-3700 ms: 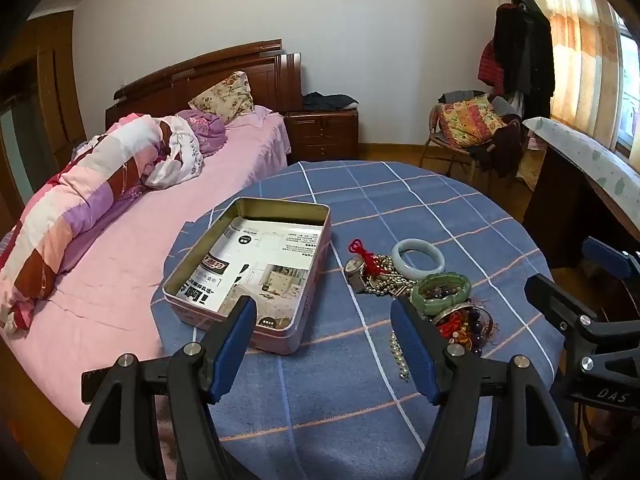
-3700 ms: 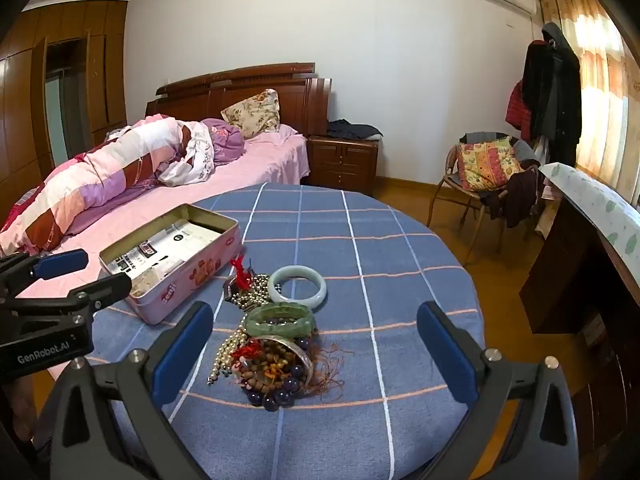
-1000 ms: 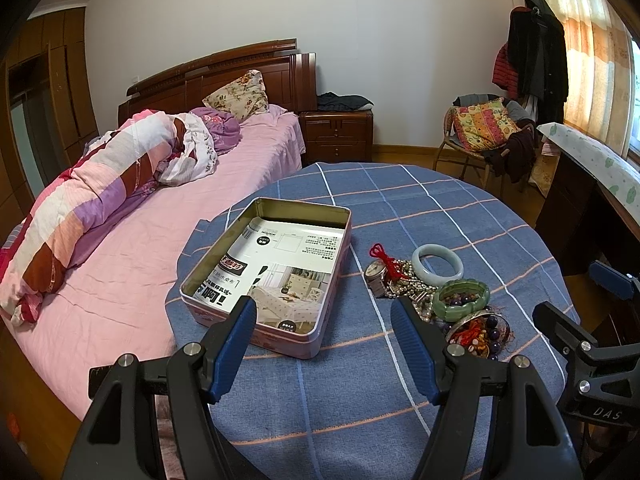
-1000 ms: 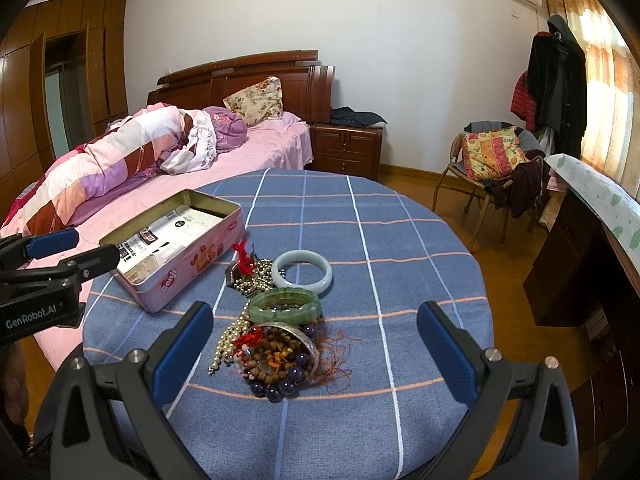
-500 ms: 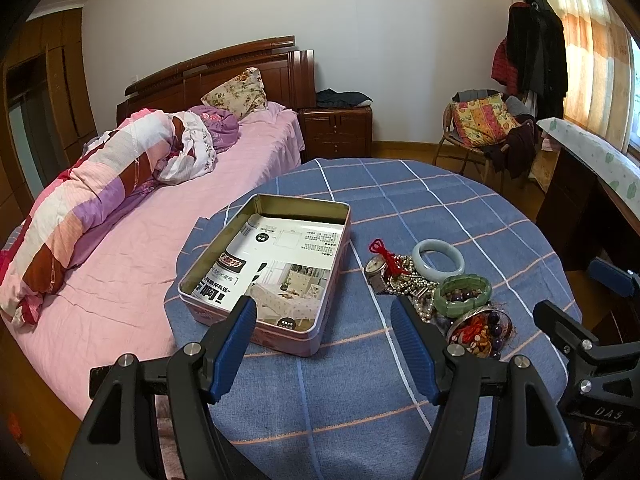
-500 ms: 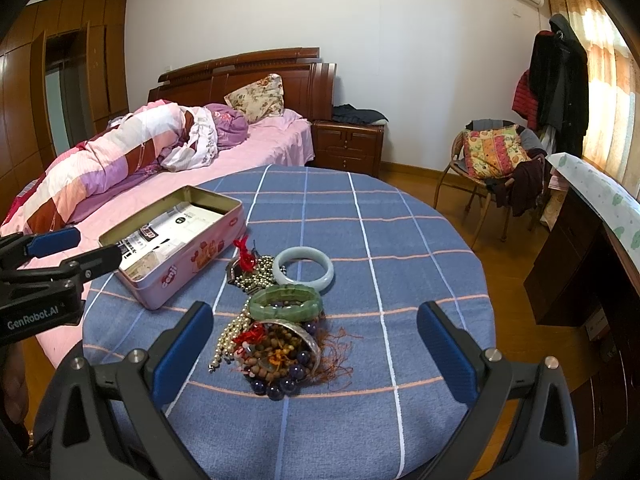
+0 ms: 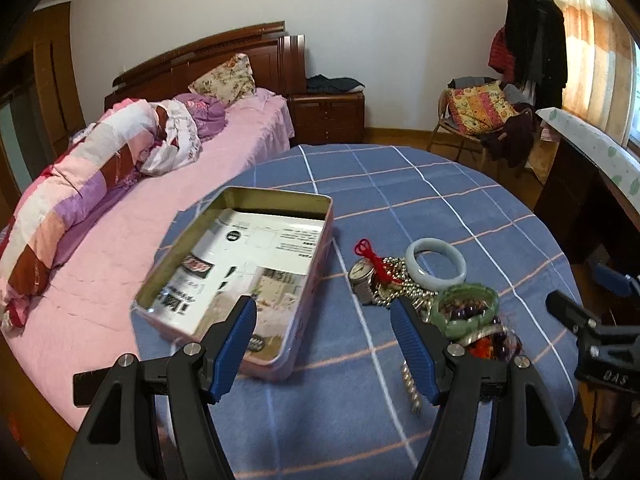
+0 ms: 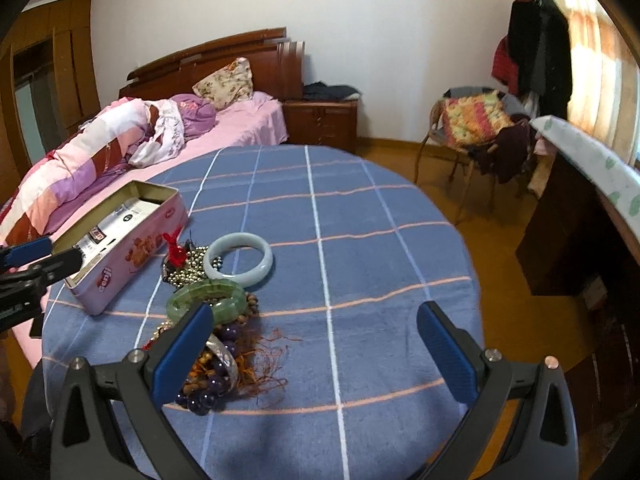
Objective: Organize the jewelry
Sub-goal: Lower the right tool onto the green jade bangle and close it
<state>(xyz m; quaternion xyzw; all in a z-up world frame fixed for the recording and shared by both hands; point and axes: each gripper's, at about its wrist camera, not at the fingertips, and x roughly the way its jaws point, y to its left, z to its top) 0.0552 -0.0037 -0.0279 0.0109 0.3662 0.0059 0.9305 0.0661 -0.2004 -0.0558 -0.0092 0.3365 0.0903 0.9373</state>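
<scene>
We hold the left tool (image 7: 322,324) with its jaws spread wide and empty, above the near edge of the open pink tin (image 7: 236,276) on the worktop (image 8: 360,220). The right tool (image 8: 314,328) is likewise spread wide and empty. The jewelry pile (image 8: 212,320) lies just right of the tin: a pale bangle (image 8: 239,260), a green bangle (image 8: 206,300), and beads.

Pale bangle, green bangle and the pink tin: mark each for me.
pale bangle (image 8: 262,270): right wrist view, on its near right band.
green bangle (image 8: 188,298): right wrist view, on its left band.
pink tin (image 7: 320,236): left wrist view, on its right wall.
</scene>
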